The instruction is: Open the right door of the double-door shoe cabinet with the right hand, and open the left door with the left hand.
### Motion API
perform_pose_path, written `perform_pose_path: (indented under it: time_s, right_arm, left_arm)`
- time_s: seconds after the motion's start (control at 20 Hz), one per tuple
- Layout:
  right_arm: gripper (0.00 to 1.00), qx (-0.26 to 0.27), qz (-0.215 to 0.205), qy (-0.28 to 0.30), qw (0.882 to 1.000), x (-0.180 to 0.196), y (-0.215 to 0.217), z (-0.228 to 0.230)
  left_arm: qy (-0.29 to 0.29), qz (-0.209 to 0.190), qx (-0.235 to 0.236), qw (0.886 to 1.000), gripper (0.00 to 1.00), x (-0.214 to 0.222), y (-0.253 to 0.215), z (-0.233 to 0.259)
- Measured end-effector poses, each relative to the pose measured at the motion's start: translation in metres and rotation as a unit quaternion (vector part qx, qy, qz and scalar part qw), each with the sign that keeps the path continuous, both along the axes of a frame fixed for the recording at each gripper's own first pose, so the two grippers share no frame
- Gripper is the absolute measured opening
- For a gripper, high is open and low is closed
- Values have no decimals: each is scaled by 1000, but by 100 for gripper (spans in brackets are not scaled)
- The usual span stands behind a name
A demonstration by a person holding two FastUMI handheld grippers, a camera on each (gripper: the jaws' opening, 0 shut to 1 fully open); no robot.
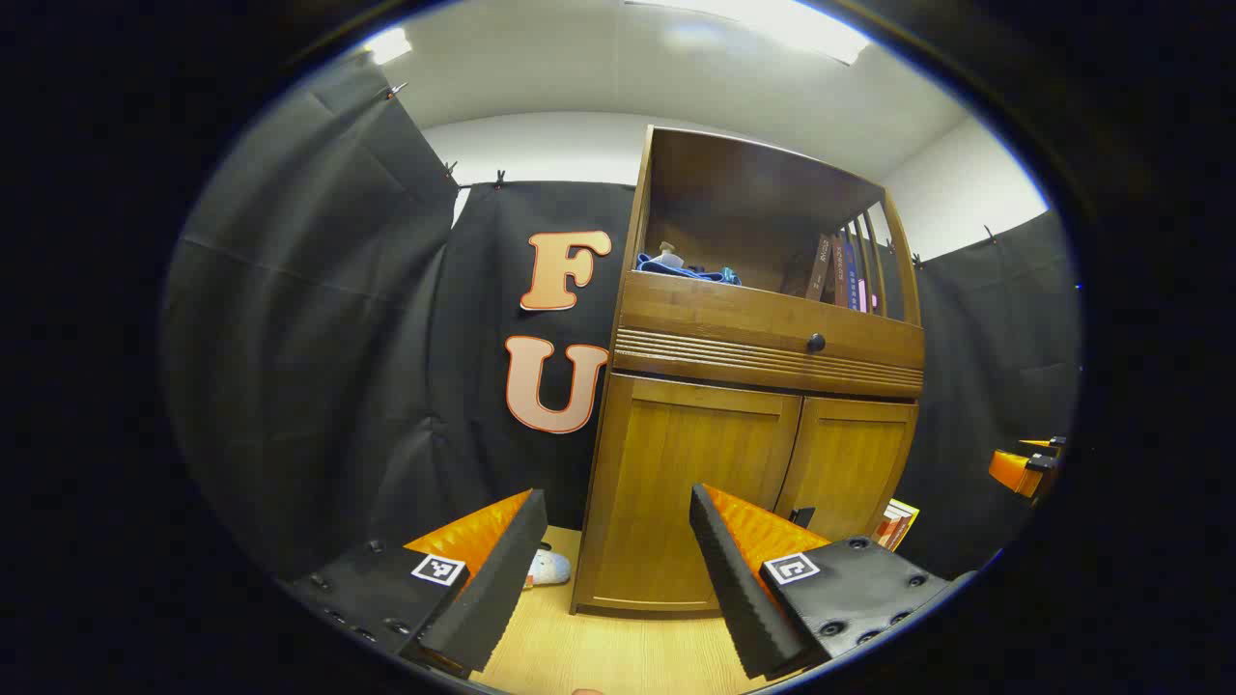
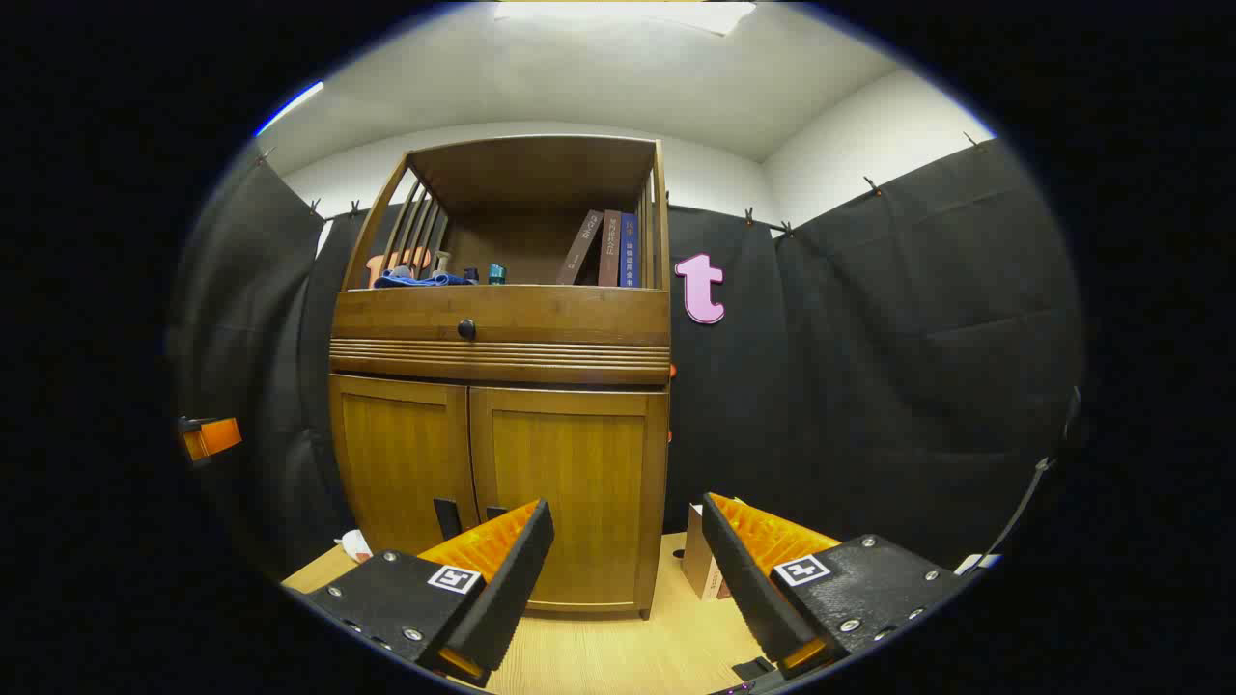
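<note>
A wooden shoe cabinet (image 1: pixel 763 338) stands against the black cloth wall, its two lower doors closed. In the left gripper view the left door (image 1: pixel 676 483) sits straight ahead of my left gripper (image 1: pixel 613 569), which is open and some way short of it. The right door (image 1: pixel 850 463) lies beyond. In the right gripper view the right door (image 2: pixel 570 483) is ahead and slightly left of my right gripper (image 2: pixel 628 569), also open and holding nothing. The left door (image 2: pixel 401 463) is beside it, with dark handles (image 2: pixel 447 518) low at the centre seam.
Above the doors is a drawer with a round knob (image 2: pixel 466 329) and an open shelf holding books (image 2: pixel 608 249) and a blue cloth (image 2: pixel 420 280). A small box (image 2: pixel 700 565) stands on the wooden floor right of the cabinet. A pale slipper (image 1: pixel 550 568) lies left of it.
</note>
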State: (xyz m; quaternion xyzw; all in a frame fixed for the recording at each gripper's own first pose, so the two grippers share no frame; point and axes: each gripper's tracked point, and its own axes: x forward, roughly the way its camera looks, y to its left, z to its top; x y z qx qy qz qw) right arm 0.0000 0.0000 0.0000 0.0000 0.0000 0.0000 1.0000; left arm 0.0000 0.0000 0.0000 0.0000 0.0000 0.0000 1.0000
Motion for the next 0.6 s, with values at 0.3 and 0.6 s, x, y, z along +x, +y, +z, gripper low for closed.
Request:
perform_pose_path:
  time_s: [0.3, 0.6]
  right_arm:
    - [94, 8, -5, 2, 1000, -10, -4, -3]
    - [94, 14, -7, 1, 1000, -14, -5, -6]
  left_arm:
    - [11, -3, 0, 1000, 94, -3, -2, -5]
    - [11, -1, 5, 1000, 99, -7, -2, -4]
